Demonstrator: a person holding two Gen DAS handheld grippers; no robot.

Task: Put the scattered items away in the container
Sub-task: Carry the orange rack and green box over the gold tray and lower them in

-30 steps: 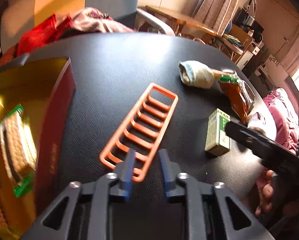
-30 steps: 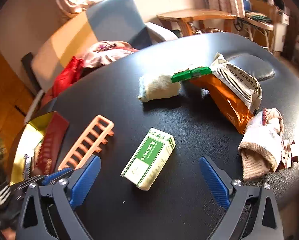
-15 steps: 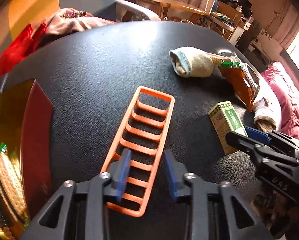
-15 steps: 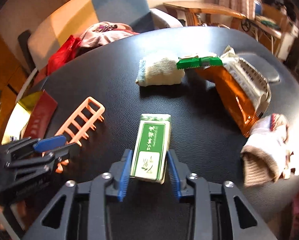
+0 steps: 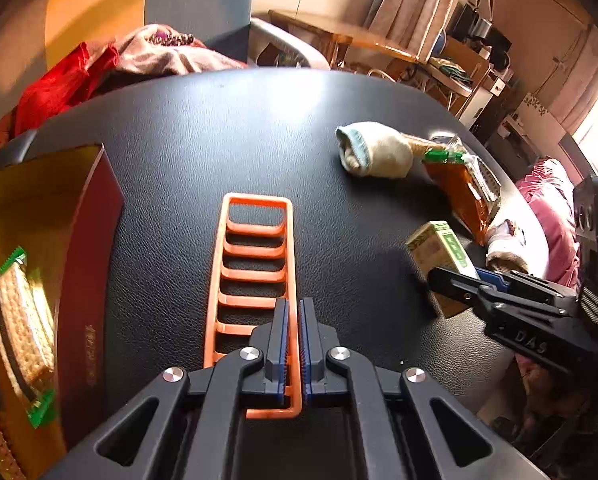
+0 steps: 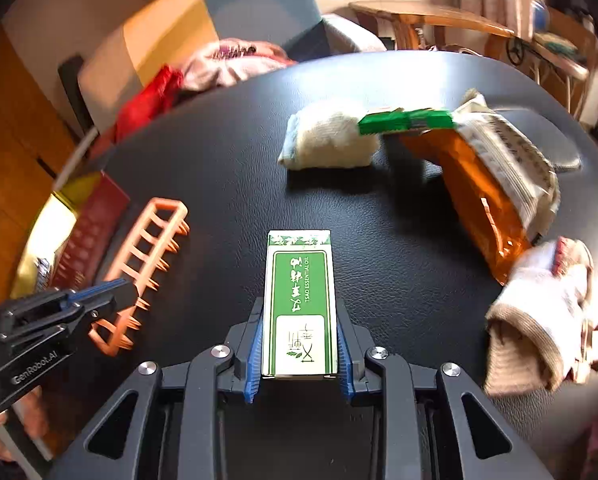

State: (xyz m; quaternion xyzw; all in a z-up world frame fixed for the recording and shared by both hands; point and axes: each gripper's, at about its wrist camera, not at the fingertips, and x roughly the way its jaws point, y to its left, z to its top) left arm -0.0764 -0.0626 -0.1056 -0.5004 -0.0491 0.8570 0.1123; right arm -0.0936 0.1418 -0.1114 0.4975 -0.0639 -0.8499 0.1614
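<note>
Both grippers are down at the black table [image 5: 227,152], each clamped on an item. Left gripper [image 5: 293,344]: jaws have just been closing and now pinch the right side rail of the orange rack [image 5: 255,264], pads nearly together with only the thin rail between them. The rack lies flat, long axis running away from the camera, just right of the red-and-gold container [image 5: 79,248]. A wrapped biscuit pack [image 5: 19,320] already lies inside the container.

Right gripper [image 6: 299,344]: jaws drawn in on the near end of the green-and-white carton [image 6: 299,296], blue pads pressed to both long sides.

Loose on the table beyond: a rolled cream sock [image 6: 331,140], an orange snack bag [image 6: 483,184] with green clip, and a second sock [image 6: 539,320] at the right edge.
</note>
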